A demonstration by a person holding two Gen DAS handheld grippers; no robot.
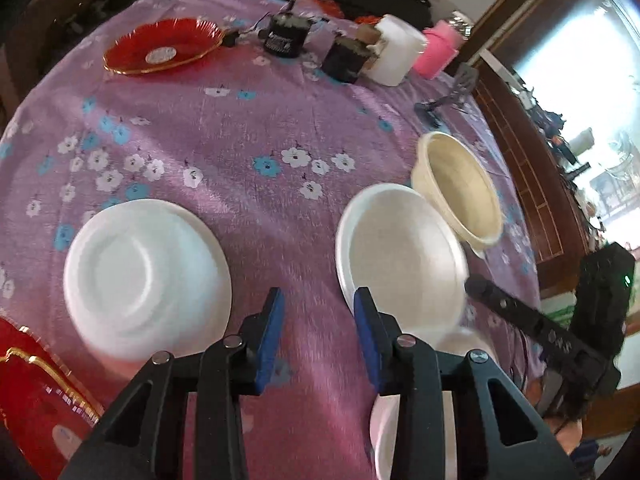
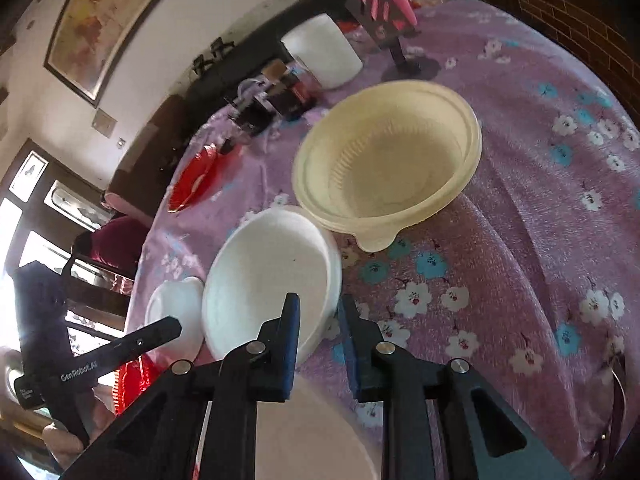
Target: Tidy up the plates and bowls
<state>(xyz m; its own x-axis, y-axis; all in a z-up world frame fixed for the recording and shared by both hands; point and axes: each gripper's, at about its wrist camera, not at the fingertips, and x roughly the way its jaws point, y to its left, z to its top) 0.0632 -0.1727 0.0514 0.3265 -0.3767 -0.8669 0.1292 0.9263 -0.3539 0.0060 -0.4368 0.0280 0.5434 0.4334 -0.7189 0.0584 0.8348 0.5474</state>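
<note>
My left gripper (image 1: pixel 319 305) is open and empty above the purple cloth, between an upturned white bowl (image 1: pixel 146 278) on its left and a white bowl (image 1: pixel 400 256) on its right. A cream bowl (image 1: pixel 460 188) lies just beyond that white bowl. My right gripper (image 2: pixel 320 312) is open, its jaws on either side of the white bowl's (image 2: pixel 268 280) near rim. The cream bowl (image 2: pixel 388 160) sits behind it. A white plate (image 2: pixel 312 432) lies under the right gripper. Red plates lie at the far left (image 1: pixel 164 46) and near left (image 1: pixel 36 392).
Two dark jars (image 1: pixel 286 36), a white cylinder (image 1: pixel 396 52) and a pink one (image 1: pixel 438 52) stand at the table's far edge, with a small phone stand (image 1: pixel 444 104) nearby. A small white bowl (image 2: pixel 176 312) sits left of the right gripper. Flowered purple cloth (image 1: pixel 260 128) covers the table.
</note>
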